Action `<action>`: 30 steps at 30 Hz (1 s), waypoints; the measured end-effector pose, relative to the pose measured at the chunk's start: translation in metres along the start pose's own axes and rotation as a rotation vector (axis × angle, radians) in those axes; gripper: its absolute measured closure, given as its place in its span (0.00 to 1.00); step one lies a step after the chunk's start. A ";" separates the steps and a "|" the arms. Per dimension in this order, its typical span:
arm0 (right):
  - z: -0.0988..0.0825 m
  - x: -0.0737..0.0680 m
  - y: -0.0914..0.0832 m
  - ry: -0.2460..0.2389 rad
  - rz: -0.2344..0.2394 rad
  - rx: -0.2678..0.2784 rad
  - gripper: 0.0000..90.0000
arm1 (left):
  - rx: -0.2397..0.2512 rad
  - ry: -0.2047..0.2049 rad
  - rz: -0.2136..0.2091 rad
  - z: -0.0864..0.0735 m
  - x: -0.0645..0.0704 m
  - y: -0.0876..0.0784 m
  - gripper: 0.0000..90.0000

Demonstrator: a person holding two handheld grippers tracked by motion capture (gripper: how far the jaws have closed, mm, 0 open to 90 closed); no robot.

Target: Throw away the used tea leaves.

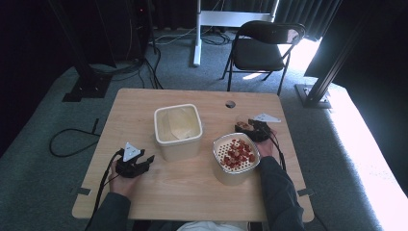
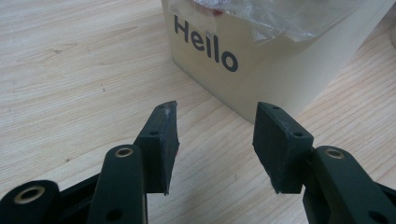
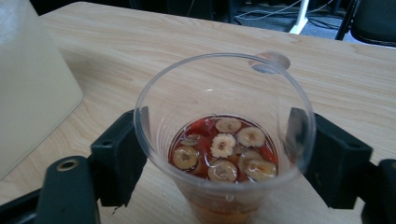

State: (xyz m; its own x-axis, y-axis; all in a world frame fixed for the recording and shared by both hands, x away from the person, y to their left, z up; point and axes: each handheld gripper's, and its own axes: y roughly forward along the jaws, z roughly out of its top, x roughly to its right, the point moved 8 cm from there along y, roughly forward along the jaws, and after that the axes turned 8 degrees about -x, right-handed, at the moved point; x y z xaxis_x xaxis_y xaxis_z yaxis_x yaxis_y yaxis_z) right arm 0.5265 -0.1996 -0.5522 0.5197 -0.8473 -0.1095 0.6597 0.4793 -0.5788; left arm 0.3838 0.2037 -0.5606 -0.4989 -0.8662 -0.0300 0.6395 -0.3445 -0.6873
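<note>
A clear plastic cup holding red and tan fruit slices in liquid stands on the wooden table. It sits between the jaws of my right gripper, one pad close on each side. Its rim is still round and I see no squeeze. Just in front of that hand is a metal strainer bowl full of red slices. My left gripper rests low over the table, open with nothing between its fingers, pointing at a cream bin marked "Hello".
The cream bin is lined with clear plastic and stands mid-table, left of the cup. A cable hole is in the table's far side. A folding chair and cables are on the floor beyond.
</note>
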 end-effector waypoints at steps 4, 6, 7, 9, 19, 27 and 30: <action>0.001 0.000 0.003 0.009 -0.008 0.011 0.32 | 0.000 -0.001 0.001 -0.001 -0.001 -0.001 0.57; 0.001 0.001 0.003 0.006 -0.015 0.014 0.34 | -0.001 -0.002 0.001 -0.001 -0.001 0.000 0.57; 0.001 0.002 0.003 0.001 -0.024 0.012 0.36 | 0.000 -0.002 0.001 -0.002 -0.001 0.000 0.57; 0.000 0.003 0.002 -0.004 -0.032 0.013 0.36 | -0.001 0.000 0.000 -0.002 -0.001 0.000 0.57; -0.014 0.012 -0.020 -0.001 -0.064 0.009 0.37 | -0.006 0.014 -0.010 -0.002 0.005 0.002 0.57; -0.028 0.019 -0.042 -0.004 -0.093 0.000 0.38 | -0.010 0.028 -0.033 -0.002 0.012 0.005 0.57; -0.035 0.021 -0.055 -0.007 -0.116 -0.006 0.39 | -0.026 0.052 -0.045 -0.003 0.019 0.010 0.57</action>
State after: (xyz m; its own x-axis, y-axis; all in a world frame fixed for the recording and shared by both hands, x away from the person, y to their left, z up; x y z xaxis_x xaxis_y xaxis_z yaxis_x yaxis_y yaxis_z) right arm 0.4818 -0.2515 -0.5514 0.4438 -0.8954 -0.0363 0.7124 0.3770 -0.5919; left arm 0.3790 0.1853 -0.5703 -0.5569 -0.8298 -0.0359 0.6008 -0.3726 -0.7073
